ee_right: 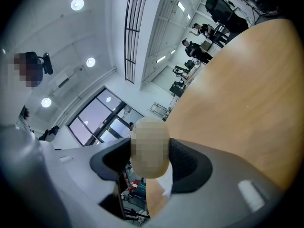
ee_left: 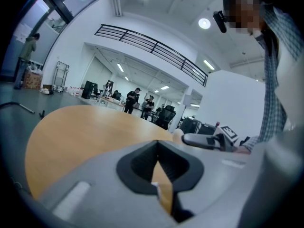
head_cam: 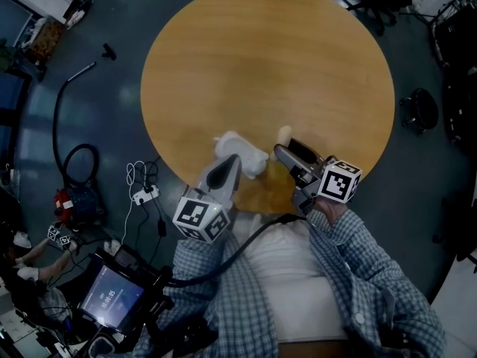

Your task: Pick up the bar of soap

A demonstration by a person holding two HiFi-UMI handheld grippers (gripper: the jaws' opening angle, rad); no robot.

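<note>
At the near edge of the round, honey-coloured wooden tabletop [head_cam: 268,58], which is bare across its far and middle parts, the person in blue-and-white checked sleeves [head_cam: 373,274] brings both tools close together. The grey left gripper [head_cam: 232,162], marker cube trailing, has its dark pads meeting at the tips with only a thin wedge of wood visible between them. It holds nothing, and it lies just beside its partner, probably parked out of the way rather than sharing the work. The grey right gripper [head_cam: 283,151] is clamped on the pale cream, rounded bar of soap [head_cam: 284,134], which fills the gap between its jaws. This gripper is tilted upward, so its own view takes in ceiling lights beside the slanting tabletop, a pose consistent with lifting. Whether the soap is clear of the wood cannot be told from these views. The soap sits at the jaw tips, over the tabletop's near edge and ahead of the person's right hand. It appears small, smooth and oval, uniform in colour, with no wrapper evident; finer surface detail cannot be read. Such a rounded, possibly slick form may slip under a light grip.
</note>
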